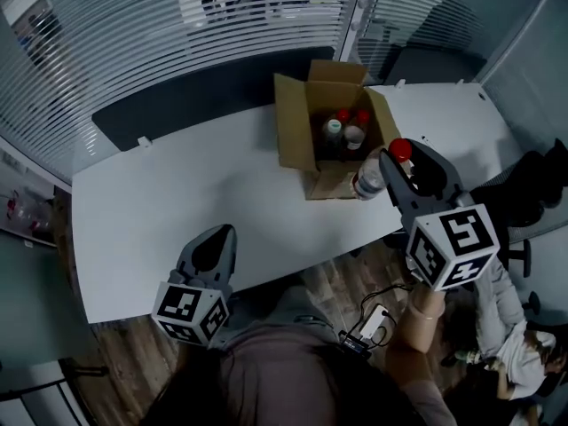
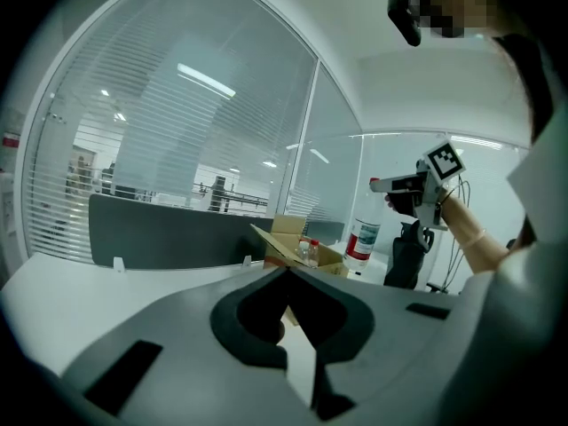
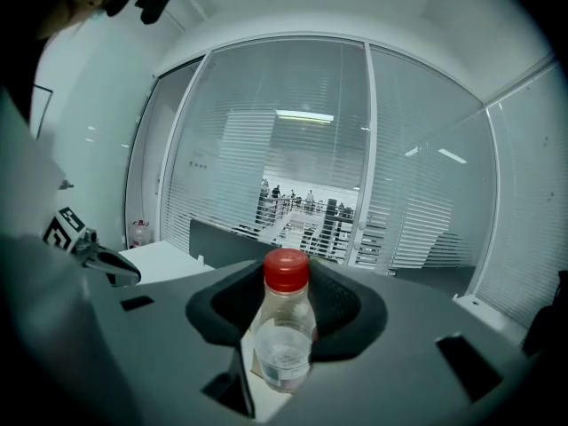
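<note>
Held a clear plastic bottle (image 3: 282,331) with a red cap in the right gripper (image 1: 406,162), jaws clamped on its sides, cap up. Found it just right of the open cardboard box (image 1: 297,122), by the box's near right corner and close to the near edge of the white table (image 1: 177,211). Could not tell whether its base touched the table or hung just above it. Saw several more red-capped bottles (image 1: 348,130) standing upright inside the box, packed close together, with the flaps folded outward all round.

Had the left gripper (image 1: 216,238) low at the near left, at the table's near edge, jaws together on nothing, well apart from both box and bottle. Noted a dark partition panel (image 1: 195,100) along the table's far side and a glass wall with blinds (image 1: 177,34) beyond it.

Judged the hold sound but worth care. Needed a steady, moderate squeeze, since thin plastic of this kind likely dents and slips under too much force. Needed the bottle upright and gripped square, not twisted between the pads. Needed watching of the near flap, which jutted out just beside the bottle and could catch its base or tip it. Saw no call for the left gripper anywhere nearer.
</note>
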{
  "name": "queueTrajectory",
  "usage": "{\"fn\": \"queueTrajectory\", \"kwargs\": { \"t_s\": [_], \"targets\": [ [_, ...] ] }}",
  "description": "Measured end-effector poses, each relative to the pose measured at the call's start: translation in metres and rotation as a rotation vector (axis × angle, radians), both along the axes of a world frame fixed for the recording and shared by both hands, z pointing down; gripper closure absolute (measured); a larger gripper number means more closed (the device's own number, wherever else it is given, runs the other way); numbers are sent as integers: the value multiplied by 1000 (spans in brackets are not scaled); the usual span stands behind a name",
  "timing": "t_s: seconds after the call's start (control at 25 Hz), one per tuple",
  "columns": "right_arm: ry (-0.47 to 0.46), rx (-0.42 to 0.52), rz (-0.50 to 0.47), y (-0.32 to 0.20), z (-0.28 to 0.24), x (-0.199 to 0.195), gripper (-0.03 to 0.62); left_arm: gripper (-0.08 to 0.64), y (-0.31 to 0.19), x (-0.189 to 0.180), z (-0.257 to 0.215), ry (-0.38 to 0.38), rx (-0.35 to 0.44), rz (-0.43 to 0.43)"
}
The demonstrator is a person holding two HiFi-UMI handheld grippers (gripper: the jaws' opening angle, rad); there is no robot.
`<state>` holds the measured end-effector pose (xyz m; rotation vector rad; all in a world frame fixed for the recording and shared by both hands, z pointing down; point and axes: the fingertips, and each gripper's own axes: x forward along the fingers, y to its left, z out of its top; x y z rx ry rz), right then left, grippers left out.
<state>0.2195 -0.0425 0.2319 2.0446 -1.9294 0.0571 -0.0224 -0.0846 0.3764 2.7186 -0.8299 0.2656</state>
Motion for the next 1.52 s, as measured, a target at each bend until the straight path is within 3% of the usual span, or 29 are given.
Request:
{"fn": "queueTrajectory", "kwargs": {
  "t_s": [0.48,1.08,1.52],
  "targets": [
    [-34,-24,-73,-15,23,-81,425,552,0,-67,3,-11,4,-26],
    [-93,-56,-275,-70,56,-182,425,552,-8,-157,4,-34,9,-208],
    [-109,-91,-424,-110,83,-245,425,552,-14,-189,4,-17,1,-333]
  ]
}}
